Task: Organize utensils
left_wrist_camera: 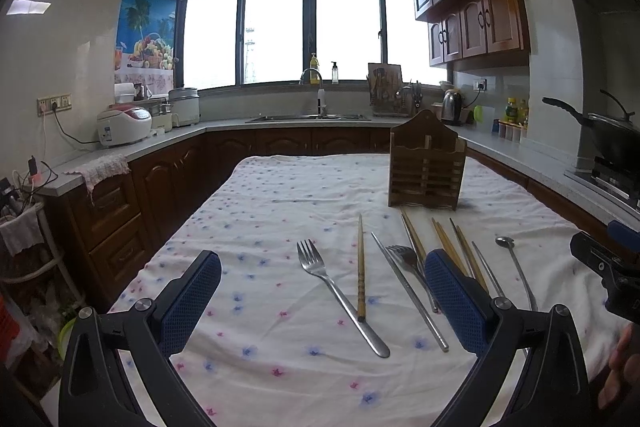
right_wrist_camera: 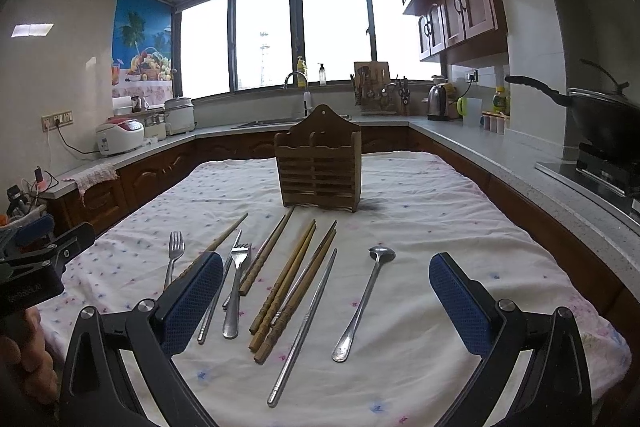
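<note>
Floral white tablecloth (right_wrist_camera: 420,227) carries steel forks (right_wrist_camera: 237,287), a long-handled steel spoon (right_wrist_camera: 362,303) and wooden chopsticks (right_wrist_camera: 288,287), long axes running near-to-far toward the slatted wooden holder (right_wrist_camera: 318,167); left gripper (left_wrist_camera: 322,295) and right gripper (right_wrist_camera: 326,295) hover, jaws wide apart, empty.

The holder's (right_wrist_camera: 319,163) compartments face away, contents unseeable; a blue finger (left_wrist_camera: 456,301) covers several chopsticks' lower ends. The wok (right_wrist_camera: 600,119) runs off the right edge.
</note>
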`<state>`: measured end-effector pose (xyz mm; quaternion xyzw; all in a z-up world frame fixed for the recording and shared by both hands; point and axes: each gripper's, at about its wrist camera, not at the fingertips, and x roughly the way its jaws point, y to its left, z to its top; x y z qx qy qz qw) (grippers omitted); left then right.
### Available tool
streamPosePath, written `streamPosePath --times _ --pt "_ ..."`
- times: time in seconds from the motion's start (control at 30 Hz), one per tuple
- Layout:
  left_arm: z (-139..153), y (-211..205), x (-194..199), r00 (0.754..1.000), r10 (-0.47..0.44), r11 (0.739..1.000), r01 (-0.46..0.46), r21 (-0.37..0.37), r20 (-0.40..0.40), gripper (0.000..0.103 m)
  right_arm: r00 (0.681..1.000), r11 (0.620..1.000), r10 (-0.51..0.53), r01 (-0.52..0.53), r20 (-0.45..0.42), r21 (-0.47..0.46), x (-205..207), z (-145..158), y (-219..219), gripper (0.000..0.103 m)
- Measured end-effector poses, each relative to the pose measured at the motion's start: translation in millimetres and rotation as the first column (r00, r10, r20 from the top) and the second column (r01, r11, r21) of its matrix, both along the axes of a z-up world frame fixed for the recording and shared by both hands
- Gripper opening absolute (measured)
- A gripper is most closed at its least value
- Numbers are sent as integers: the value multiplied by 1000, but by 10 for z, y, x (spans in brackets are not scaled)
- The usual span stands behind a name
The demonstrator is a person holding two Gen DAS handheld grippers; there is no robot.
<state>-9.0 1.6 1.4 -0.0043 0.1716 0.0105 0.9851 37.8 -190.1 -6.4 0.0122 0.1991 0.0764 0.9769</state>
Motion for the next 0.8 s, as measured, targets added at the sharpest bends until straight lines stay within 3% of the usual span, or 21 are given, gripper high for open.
streamPosePath --times 0.8 --pt "-14 -3 13 1000 -1 1000 1 -1 -8 102 1000 1000 7 -7 -23 19 33 6 -19 103"
